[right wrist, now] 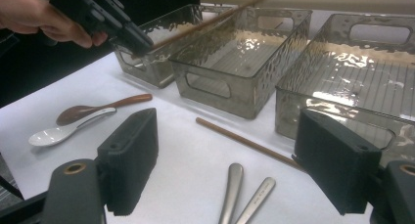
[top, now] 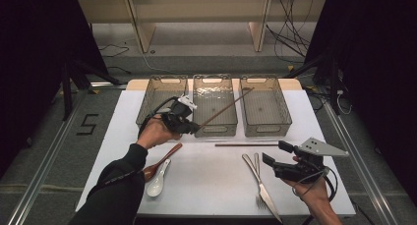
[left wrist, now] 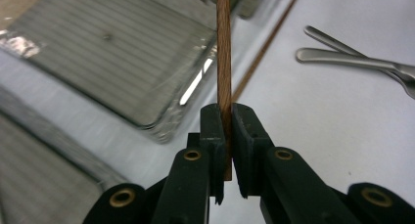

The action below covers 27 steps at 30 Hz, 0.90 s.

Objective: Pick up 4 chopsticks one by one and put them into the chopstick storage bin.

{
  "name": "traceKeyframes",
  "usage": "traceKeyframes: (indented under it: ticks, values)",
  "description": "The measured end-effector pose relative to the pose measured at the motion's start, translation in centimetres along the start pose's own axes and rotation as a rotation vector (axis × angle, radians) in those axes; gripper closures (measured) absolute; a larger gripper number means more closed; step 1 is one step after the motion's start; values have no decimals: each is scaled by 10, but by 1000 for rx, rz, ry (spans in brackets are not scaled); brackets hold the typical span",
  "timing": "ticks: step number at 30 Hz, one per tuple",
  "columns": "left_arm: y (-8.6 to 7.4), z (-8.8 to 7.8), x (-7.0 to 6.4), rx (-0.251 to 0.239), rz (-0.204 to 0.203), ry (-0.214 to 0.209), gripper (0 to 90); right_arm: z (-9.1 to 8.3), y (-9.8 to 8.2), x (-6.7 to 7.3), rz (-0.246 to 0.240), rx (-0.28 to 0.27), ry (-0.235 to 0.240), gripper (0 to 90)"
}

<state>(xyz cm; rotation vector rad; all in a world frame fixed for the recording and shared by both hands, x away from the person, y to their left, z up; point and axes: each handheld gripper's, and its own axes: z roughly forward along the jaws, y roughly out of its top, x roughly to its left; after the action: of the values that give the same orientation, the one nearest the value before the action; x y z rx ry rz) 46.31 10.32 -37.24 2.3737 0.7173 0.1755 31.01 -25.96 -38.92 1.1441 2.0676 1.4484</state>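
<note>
A brown chopstick (top: 223, 108) hangs in the air above the middle bin (top: 214, 106), clamped at its near end by the left gripper (top: 191, 127) and slanting up and away so that its far tip reaches over the inner rim of the right bin (top: 265, 107). In the left gripper view the two black jaws press flat on the stick's sides, the stick running straight up between them. Its twin, a second chopstick (top: 246, 144), lies flat on the white table (top: 206, 185) just in front of the middle and right bins, near their front walls. The left bin (top: 162, 98) stands beside the gripping hand. The right gripper (top: 274, 154) is held low near the table's right edge, jaws spread wide and holding nothing — a fork (top: 257, 178) and a knife (top: 264, 190) lie just beside it. A wooden spoon (top: 162, 161) and a white spoon (top: 157, 183) rest by the left forearm. Bare tabletop lies between the cutlery groups.
</note>
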Motion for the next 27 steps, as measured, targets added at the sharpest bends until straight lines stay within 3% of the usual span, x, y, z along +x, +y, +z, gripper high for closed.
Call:
traceKeyframes:
  ticks: [6,11,27]
  values:
    - [-9,-12,23,-37,-83,56,836,1,0,0,1,1,0,252]
    - [-17,-22,45,-36,-139,98,836,1,0,0,0,0,0,252]
    - [-29,-36,89,-35,-262,187,836,1,0,0,5,3,1,252]
